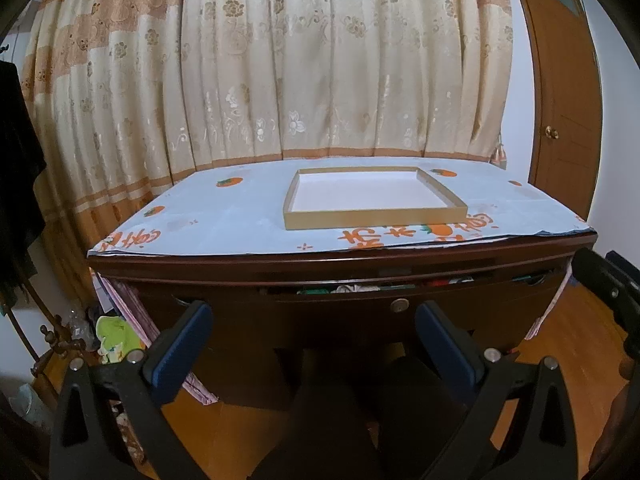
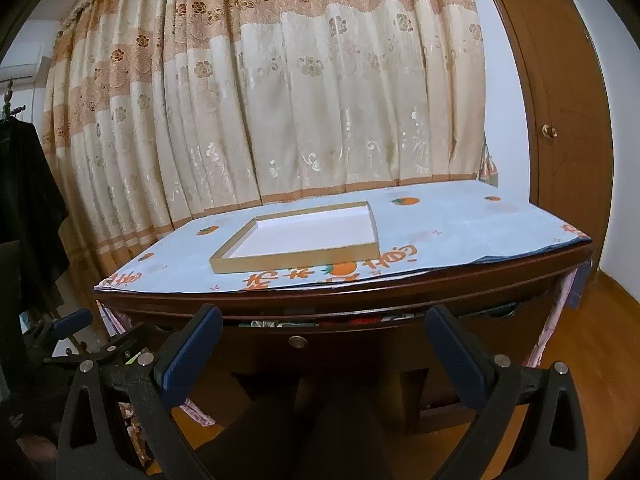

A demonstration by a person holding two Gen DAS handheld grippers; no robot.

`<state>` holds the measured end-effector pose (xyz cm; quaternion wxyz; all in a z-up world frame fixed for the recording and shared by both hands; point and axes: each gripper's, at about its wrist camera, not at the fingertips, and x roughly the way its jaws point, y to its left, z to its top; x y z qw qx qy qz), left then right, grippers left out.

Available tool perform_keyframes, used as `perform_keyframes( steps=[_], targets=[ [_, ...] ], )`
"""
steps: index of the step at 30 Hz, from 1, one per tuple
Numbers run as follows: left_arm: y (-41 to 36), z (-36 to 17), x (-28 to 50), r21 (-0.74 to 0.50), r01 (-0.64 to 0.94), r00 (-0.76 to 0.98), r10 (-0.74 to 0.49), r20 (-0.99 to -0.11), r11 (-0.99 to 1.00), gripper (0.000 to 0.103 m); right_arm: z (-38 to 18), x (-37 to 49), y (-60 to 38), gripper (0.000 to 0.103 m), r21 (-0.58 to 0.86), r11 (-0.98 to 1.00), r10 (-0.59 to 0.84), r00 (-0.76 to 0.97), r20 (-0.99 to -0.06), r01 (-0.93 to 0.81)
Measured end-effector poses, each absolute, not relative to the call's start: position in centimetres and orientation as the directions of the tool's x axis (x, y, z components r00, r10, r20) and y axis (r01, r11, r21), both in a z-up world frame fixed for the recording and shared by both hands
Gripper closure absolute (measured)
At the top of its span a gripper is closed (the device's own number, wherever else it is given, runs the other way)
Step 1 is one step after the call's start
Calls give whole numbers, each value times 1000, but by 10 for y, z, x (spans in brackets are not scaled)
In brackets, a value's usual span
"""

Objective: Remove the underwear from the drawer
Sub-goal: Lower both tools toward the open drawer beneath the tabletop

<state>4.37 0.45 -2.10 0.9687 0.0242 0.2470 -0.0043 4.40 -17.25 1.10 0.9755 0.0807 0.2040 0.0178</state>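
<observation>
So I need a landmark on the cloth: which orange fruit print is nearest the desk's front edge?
The fruit print just in front of the tray's right corner, set within the orange lettering. The others lie farther back, beside or behind the tray.

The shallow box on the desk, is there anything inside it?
No. The shallow box on the desk shows only its bare white bottom, with nothing lying in it.

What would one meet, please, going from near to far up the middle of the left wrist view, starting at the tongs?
Left tongs → drawer knob → slightly open drawer with clothes showing → printed table cover → shallow empty tray → curtain.
</observation>
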Motion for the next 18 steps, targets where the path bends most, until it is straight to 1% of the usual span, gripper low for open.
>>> perform_keyframes(
  steps=[6,12,18],
  targets=[
    [4,-20,46,50,18,885,8,-466,999,0,9,45,-172,0,172,985,70,915,-398,0],
    [5,-22,47,50,20,881,6,-473,999,0,7,49,-170,0,169,986,67,912,-404,2],
    [14,-40,69,27,21,845,-3,-535,999,0,-14,66,-167,0,157,987,91,887,-452,-21]
  ],
)
